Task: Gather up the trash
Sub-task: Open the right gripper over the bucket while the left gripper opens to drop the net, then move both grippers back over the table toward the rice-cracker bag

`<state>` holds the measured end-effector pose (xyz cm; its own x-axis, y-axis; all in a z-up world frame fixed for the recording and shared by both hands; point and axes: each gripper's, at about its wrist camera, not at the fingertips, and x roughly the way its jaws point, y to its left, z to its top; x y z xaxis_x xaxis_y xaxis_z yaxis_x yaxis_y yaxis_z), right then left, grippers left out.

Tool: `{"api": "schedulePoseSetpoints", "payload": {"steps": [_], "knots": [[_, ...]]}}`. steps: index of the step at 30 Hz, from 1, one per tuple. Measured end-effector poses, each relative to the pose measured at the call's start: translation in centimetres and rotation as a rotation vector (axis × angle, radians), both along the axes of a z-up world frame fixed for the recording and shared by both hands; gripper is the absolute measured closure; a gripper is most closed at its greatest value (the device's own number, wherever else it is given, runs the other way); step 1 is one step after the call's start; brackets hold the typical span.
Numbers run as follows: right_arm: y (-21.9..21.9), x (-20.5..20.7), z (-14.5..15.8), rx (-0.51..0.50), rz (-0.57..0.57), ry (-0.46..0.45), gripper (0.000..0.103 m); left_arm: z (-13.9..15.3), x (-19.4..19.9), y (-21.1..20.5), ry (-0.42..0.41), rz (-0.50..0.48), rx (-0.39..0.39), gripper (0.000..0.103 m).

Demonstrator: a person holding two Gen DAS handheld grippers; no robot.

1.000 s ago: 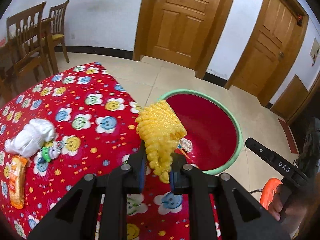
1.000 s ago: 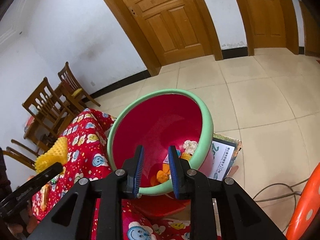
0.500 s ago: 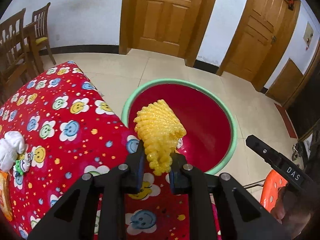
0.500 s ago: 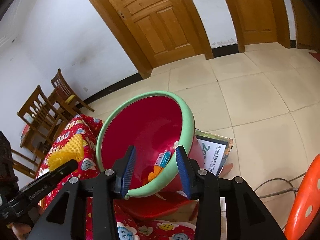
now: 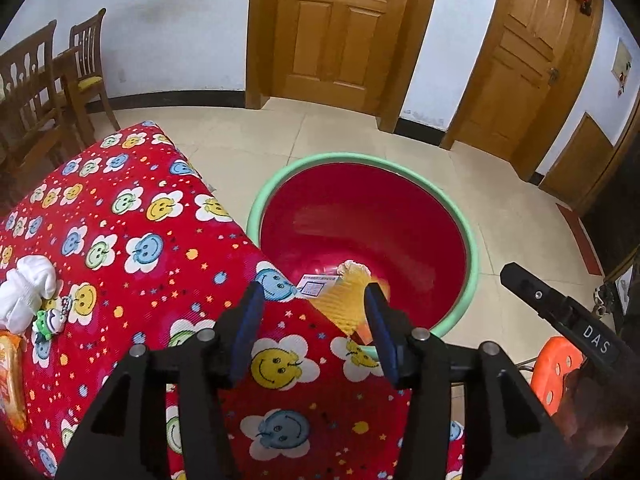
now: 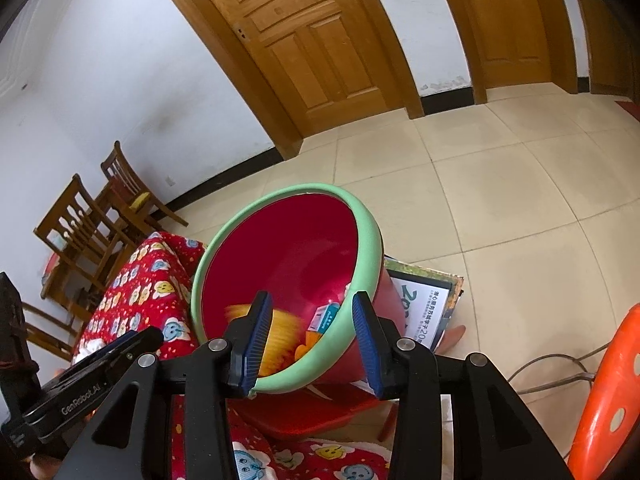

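Observation:
A red basin with a green rim (image 5: 472, 240) stands beside the table, tilted in the right wrist view (image 6: 370, 236). The yellow foam net (image 5: 340, 300) is blurred, falling inside the basin below my left gripper (image 5: 314, 320), which is open and empty over the table edge. The net also shows blurred in the right wrist view (image 6: 280, 320). My right gripper (image 6: 312, 336) is open, its jaws standing either side of the basin's near rim. Other trash lies in the basin: a small carton (image 6: 326, 316) and a crumpled wad (image 5: 354, 268).
The table has a red smiley-flower cloth (image 5: 132, 248). On its left lie a white crumpled tissue (image 5: 28, 284), a green keychain (image 5: 48, 318) and an orange snack packet (image 5: 12, 380). An orange stool (image 6: 608, 392) is at right. Wooden chairs (image 5: 52, 80) stand behind.
My left gripper opened and let go of the yellow foam net, which dropped into the basin. My right gripper opened wider around the basin rim.

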<state>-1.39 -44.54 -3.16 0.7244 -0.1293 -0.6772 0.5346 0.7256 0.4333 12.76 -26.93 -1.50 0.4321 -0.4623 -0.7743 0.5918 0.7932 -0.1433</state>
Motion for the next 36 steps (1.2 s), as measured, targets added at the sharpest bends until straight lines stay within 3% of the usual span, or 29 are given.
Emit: {"api": "schedulePoseSetpoints", "payload": {"steps": [2,5,9,15,18,36], "knots": [[0.2,-0.1,0.1,-0.003,0.0,0.002,0.051,0.1,0.0,0.4,0.0,0.011,-0.002,0.051],[0.4,-0.1,0.3,-0.009,0.001,0.005,0.05,0.2,-0.1,1.2,0.001,0.034,-0.001,0.05],[1.0,-0.3,0.7,-0.013,0.006,0.003,0.046,0.3,-0.3,2.3,-0.017,0.077,0.02,0.037],[2.1,-0.6,1.4,-0.026,0.033,0.0,0.044,0.6,-0.8,4.4,-0.027,0.135,0.035,0.034],[2.6,-0.7,1.7,-0.025,0.05,-0.007,0.034,0.8,-0.9,5.3,-0.021,0.156,0.029,0.034],[6.2,-0.6,3.3,-0.062,0.124,-0.017,0.033,2.5,-2.3,11.7,-0.063,0.259,-0.004,0.034]]}}
